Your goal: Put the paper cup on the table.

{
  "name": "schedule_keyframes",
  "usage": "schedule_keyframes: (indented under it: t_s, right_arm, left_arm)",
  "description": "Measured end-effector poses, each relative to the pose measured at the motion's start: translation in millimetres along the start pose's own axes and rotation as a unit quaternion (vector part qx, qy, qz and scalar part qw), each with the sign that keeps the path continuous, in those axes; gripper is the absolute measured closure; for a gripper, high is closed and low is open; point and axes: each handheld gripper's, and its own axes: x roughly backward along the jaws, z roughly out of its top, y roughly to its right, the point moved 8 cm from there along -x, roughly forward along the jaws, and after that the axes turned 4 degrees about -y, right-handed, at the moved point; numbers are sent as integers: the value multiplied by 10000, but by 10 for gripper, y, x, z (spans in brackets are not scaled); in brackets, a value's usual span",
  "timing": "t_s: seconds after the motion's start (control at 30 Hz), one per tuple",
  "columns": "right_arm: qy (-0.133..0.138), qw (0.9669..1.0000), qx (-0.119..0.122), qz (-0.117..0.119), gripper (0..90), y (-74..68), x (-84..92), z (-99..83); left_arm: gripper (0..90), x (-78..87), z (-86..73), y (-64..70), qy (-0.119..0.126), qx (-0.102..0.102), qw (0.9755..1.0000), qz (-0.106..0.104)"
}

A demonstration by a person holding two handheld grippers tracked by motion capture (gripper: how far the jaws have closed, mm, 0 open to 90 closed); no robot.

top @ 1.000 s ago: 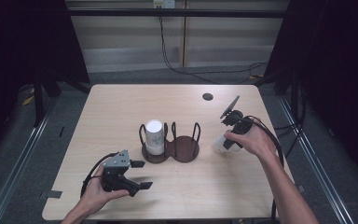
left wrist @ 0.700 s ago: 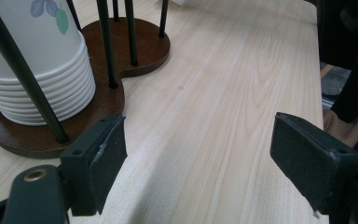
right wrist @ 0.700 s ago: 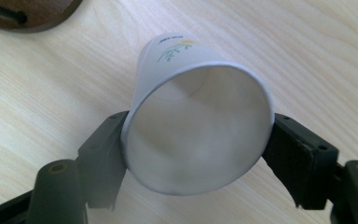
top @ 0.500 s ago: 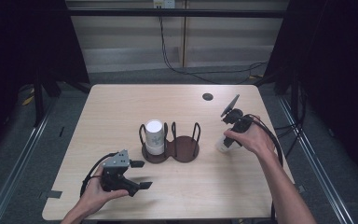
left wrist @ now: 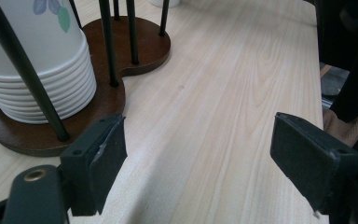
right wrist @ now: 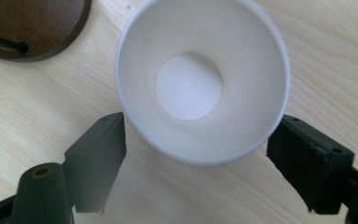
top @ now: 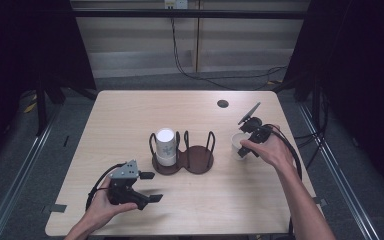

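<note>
Fingers (right wrist: 98, 163) of right gripper (right wrist: 193, 170) apart | white cup (right wrist: 203, 79) between (upright) | left gripper (left wrist: 214, 168) apart

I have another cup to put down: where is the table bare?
Free: the wide far strip of the table behind the cup holder, and the near edge between both arms. Crowded: the holder with its cup stack, and the single cup under the right claw.
</note>
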Motion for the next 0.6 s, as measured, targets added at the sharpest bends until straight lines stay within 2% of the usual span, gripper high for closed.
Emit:
schedule_keyframes:
  t_s: [0.2, 0.3, 0.37, 0.43, 0.47, 0.6]
  right_arm:
    - [223, 9997, -53, 29, 165, 12, 69, -22]
    - [435, 9989, -102, 122, 159, 10, 123, -24]
    - [783, 9965, -200, 195, 158, 8, 170, -14]
    - [967, 9949, -241, 167, 159, 10, 208, -26]
    - [1151, 9928, -299, 153, 158, 8, 233, -24]
    - [1491, 9880, -369, 133, 154, 9, 281, -64]
  left_arm:
    - [180, 22, 13, -17, 47, 21, 10000, 40]
    - [178, 46, 37, -41, 103, 63, 9999, 75]
    - [168, 76, 64, -65, 180, 93, 9997, 95]
    - [168, 106, 75, -83, 210, 112, 9996, 134]
    - [167, 117, 74, -88, 214, 115, 9996, 151]
    - [166, 148, 57, -121, 240, 177, 9992, 280]
